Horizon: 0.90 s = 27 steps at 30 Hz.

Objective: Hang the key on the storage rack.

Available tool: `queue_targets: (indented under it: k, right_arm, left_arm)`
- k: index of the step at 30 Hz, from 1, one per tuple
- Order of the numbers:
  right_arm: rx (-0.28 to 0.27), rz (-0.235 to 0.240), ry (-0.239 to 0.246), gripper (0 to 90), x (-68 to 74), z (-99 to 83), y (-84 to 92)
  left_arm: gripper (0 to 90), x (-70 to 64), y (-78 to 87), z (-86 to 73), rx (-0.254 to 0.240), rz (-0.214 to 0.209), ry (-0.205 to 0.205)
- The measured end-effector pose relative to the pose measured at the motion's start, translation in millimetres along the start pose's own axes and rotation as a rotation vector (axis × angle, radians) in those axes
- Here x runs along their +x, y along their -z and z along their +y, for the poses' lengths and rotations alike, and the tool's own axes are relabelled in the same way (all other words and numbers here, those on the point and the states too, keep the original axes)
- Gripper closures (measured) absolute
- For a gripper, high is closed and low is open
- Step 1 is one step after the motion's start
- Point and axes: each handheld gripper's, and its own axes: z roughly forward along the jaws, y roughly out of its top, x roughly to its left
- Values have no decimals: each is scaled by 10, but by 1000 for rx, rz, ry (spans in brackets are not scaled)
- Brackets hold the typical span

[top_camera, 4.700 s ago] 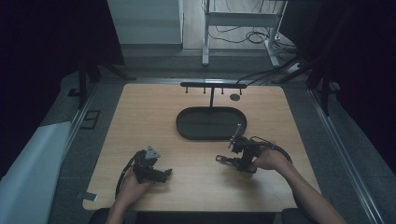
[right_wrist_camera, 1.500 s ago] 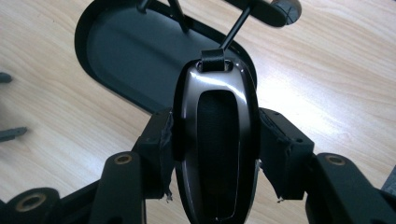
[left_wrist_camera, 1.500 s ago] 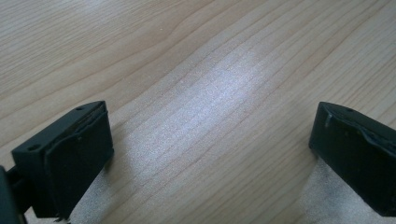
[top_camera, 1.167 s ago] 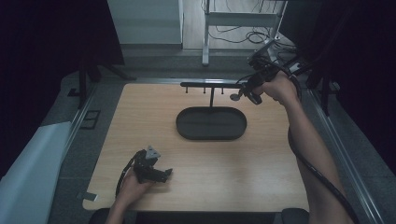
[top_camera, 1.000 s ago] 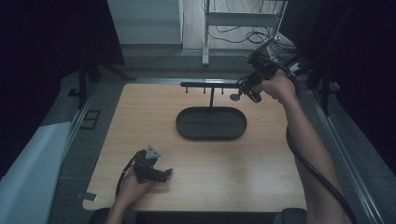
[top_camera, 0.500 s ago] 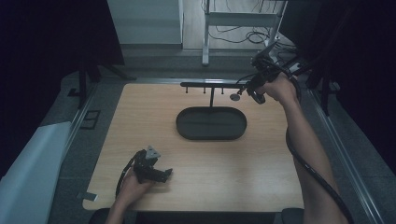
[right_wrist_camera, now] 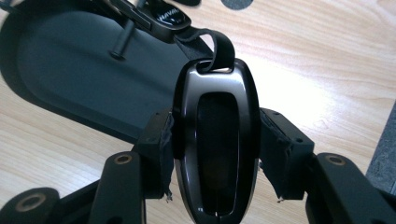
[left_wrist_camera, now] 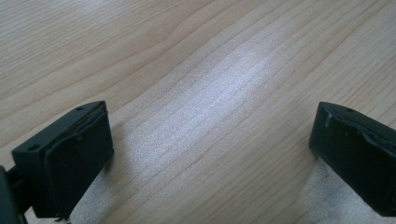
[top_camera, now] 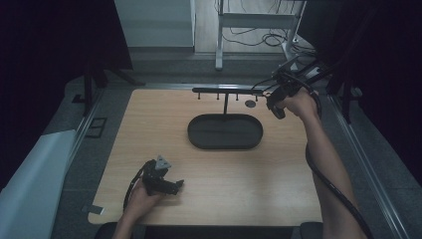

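Note:
A glossy dark key fob [right_wrist_camera: 217, 144] stands upright between the pads of my right gripper [right_wrist_camera: 218, 156], which is shut on its sides. A black strap loop [right_wrist_camera: 219, 44] runs from the fob's top to a metal clip [right_wrist_camera: 164, 17]. In the high view the right gripper [top_camera: 275, 102] hovers at the right end of the black peg bar [top_camera: 224, 90], which stands on an oval black base [top_camera: 225, 132]. My left gripper [top_camera: 171, 186] rests on the table near the front left. Its jaws [left_wrist_camera: 210, 154] are open over bare wood.
A small dark round disc [top_camera: 250, 103] lies on the wooden table [top_camera: 278, 179] just behind the oval base, close to the right gripper. A thin post [right_wrist_camera: 120, 43] rises from the base. Cables and a metal frame [top_camera: 254, 20] stand beyond the table's far edge.
Since several seconds ago the right hand has carried the fob from the front of the table to the bar's right end. Over the last second it sank slightly. The left gripper kept still.

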Motion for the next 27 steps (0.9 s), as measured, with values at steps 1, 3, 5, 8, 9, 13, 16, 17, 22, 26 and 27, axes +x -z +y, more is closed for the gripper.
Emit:
queue_targets:
  k: [1, 3, 5, 8, 9, 13, 16, 17, 22, 26, 27]
  right_arm:
    - [2, 1, -3, 489, -13, -11, -45]
    - [6, 13, -11, 489, -40, -29, -115]
    - [8, 18, -21, 489, -63, -46, -172]
    - [-3, 41, -39, 489, -98, -76, -255]
    - [-5, 47, -43, 489, -99, -81, -276]
    - [-16, 38, -39, 489, -75, -82, -347]
    - [-23, 22, -21, 488, -46, -77, -392]
    - [-24, 13, -11, 488, -32, -77, -411]
    - [-34, -4, 32, 488, 27, -81, -510]
    - [-37, -11, 51, 488, 62, -78, -562]
    - [-37, -12, 57, 488, 66, -79, -574]
  left_arm:
    - [0, 0, 0, 0, 0, 0, 0]
    - [0, 0, 0, 0, 0, 1, 0]
    - [0, 0, 0, 0, 0, 1, 0]
    - [0, -1, -2, -1, -2, 2, 0]
    - [0, -1, -2, -1, -2, 2, 0]
    - [0, -2, -2, -1, -2, 2, 1]
    - [0, -2, -2, -1, -2, 3, 1]
    - [0, -2, -3, -1, -3, 3, 0]
    - [0, -2, -3, -1, -3, 3, 0]
    - [0, -2, -2, -1, -2, 3, 0]
    - [0, 0, 0, -1, 1, 3, -3]
